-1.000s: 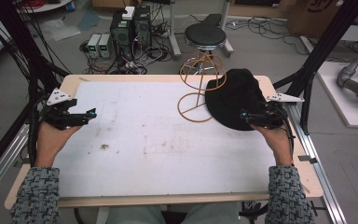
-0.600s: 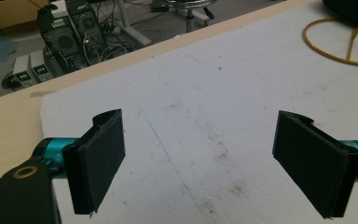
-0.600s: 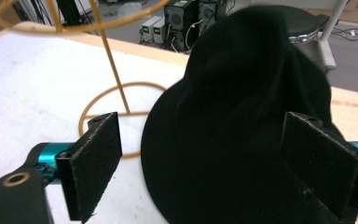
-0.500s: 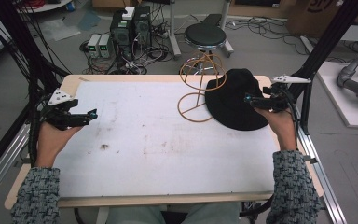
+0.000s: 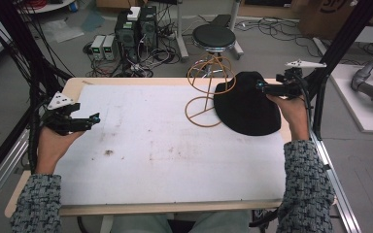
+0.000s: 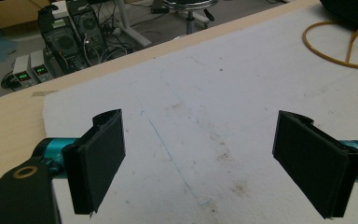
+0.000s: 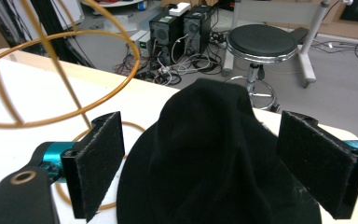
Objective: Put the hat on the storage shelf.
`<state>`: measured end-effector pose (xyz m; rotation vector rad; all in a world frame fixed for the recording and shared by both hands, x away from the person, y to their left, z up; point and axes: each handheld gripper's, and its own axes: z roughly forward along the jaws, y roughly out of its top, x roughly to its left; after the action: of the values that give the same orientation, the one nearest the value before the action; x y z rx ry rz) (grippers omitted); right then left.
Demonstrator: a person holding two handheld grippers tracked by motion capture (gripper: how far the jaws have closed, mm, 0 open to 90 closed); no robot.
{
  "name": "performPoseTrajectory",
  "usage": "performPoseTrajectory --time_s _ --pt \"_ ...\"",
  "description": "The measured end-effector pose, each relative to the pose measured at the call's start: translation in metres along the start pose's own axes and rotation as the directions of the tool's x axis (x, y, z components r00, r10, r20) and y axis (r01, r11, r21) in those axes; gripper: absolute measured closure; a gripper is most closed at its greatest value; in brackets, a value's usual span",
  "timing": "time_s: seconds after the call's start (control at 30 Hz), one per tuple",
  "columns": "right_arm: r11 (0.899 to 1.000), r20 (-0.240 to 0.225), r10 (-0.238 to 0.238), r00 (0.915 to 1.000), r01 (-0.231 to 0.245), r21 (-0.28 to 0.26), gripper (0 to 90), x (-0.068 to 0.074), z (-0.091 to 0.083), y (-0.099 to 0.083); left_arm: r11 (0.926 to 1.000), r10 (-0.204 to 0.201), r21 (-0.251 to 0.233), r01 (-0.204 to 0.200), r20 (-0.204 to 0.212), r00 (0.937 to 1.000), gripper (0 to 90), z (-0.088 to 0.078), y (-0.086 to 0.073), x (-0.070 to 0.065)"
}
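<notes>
A: Comparing with the frame a second back, the right gripper (image 5: 261, 87) has travelled from the near right edge of the black hat (image 5: 246, 104) up to its far right side, above the crown. Jaws spread wide; in the right gripper view the crown (image 7: 209, 121) sits between the two pads, neither touching it.

B: Hat position?

A: Unchanged. It lies flat on the white table cover (image 5: 165, 145) at the far right, its left brim just beside the yellow wire stand (image 5: 209, 82), overlapping the stand's base ring.

B: Left side?

A: Left gripper (image 5: 93, 119) has held its place at the table's left edge, well apart from hat and stand. Jaws spread, nothing between them but bare cover (image 6: 200, 130).

B: Reading for the work?

A: Judgement: the right hand has lined up on the crown, so a pinch on the crown looks like the step in hand, presumably to lift the hat onto the stand. No grasp yet. Risk: soft crown may collapse under the pads.
</notes>
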<state>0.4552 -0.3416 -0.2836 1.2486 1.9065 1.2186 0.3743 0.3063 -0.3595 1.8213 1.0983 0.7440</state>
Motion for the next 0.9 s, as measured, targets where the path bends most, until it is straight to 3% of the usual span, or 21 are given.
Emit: performPoseTrajectory --time_s 0.27,0.5,0.57,0.73,0.9 --pt "0.999 0.006 0.022 0.9997 -0.022 -0.027 17.5 -0.007 0.017 0.008 1.0000 0.004 0.003 -0.004 -0.001 1.0000 17.2 0.002 0.000 -0.001" --pt "0.997 0.050 0.071 0.9962 -0.069 -0.037 24.2 -0.018 0.036 0.003 1.0000 0.001 0.004 -0.001 0.001 1.0000 17.1 0.001 -0.001 0.000" --pt "0.997 0.050 0.074 0.9960 -0.072 -0.042 24.9 -0.019 0.038 0.003 1.0000 0.003 0.006 -0.003 0.002 1.0000 17.2 0.001 -0.001 0.001" --pt "0.991 0.029 0.133 0.9907 -0.132 -0.035 28.4 -0.026 0.050 -0.003 1.0000 0.001 0.008 -0.001 0.002 1.0000 17.2 0.002 -0.001 0.000" --pt "0.990 0.027 0.134 0.9906 -0.133 -0.049 33.7 -0.026 0.054 -0.004 1.0000 0.000 0.009 0.000 0.000 1.0000 17.2 0.001 -0.002 0.001"
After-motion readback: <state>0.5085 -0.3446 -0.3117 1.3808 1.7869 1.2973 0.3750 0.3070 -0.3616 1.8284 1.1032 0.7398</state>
